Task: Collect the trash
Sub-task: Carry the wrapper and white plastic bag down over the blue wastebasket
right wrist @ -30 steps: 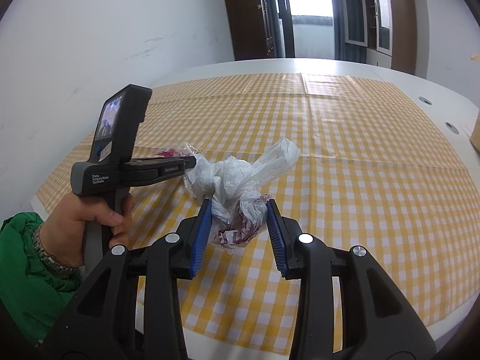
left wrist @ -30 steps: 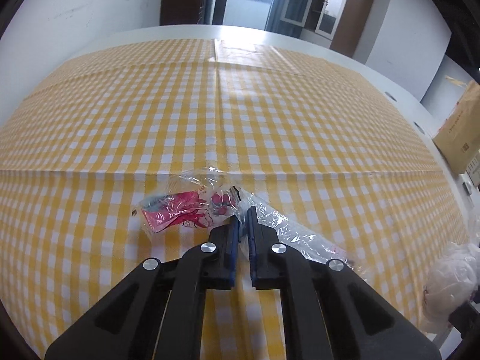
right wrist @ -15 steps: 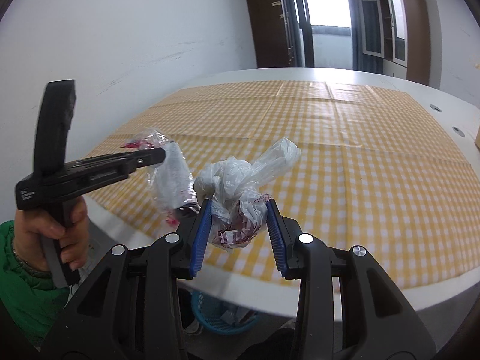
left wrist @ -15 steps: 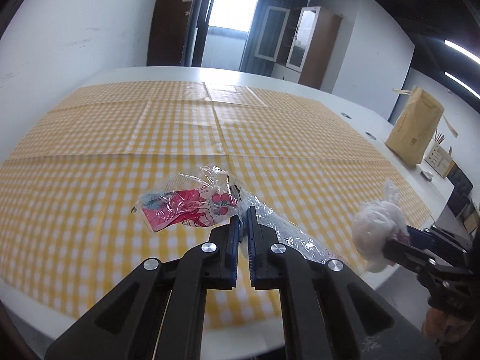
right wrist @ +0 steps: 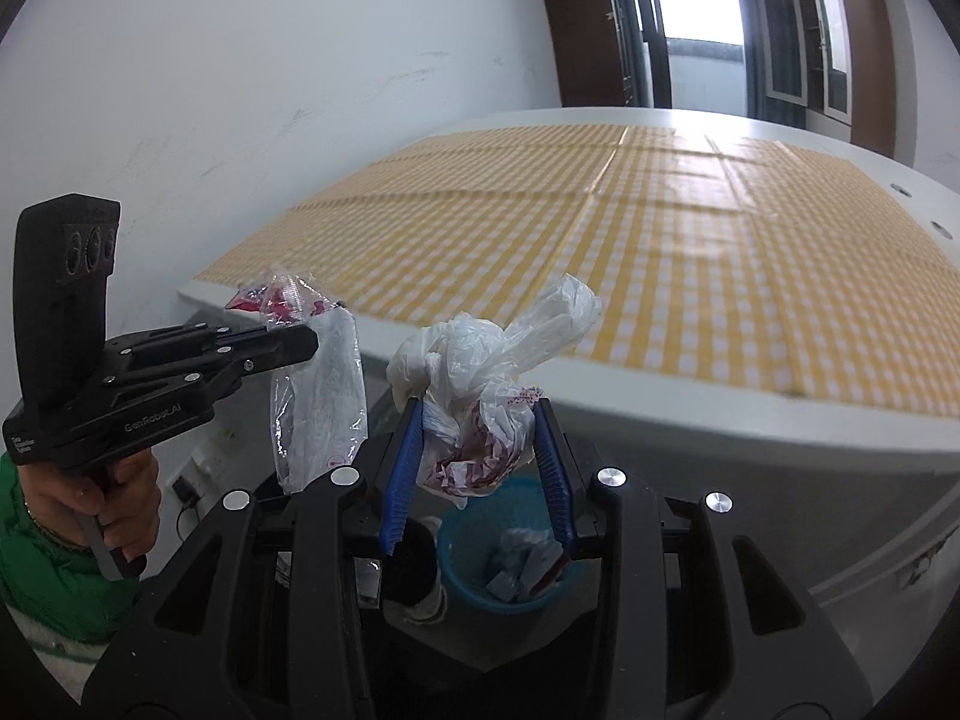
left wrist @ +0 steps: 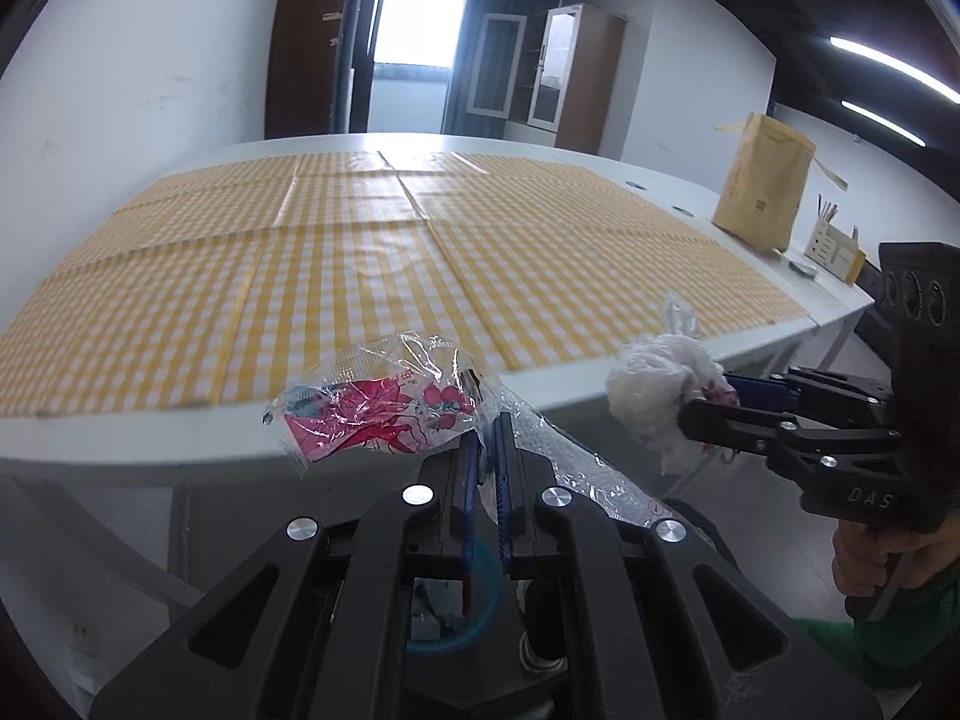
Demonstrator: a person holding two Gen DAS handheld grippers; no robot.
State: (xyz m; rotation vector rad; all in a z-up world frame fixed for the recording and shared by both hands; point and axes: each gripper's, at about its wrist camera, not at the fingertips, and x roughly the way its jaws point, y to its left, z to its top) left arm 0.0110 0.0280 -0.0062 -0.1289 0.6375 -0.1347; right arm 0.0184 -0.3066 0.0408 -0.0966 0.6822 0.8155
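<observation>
- Both your grippers hang off the near edge of the table, out past the checked cloth, with open floor space beneath them
- Your left gripper has its jaws pinched almost together on a clear wrapper with red print; the wrapper's long tail hangs down beside the jaws, plain in the right wrist view
- Your right gripper is partly closed, its blue pads pressing both sides of a knotted white bag, which sticks up above the fingertips
- The two grippers sit near each other, apart, the left one to the left of the right
- A blue bin stands on the floor below the right gripper; it holds crumpled white and bluish scraps and a bit of red
- In the left wrist view the bin shows only as a sliver between the arms
- A brown paper bag stands on the table's far right side
- What is inside the white bag is hard to make out beyond some reddish print
</observation>
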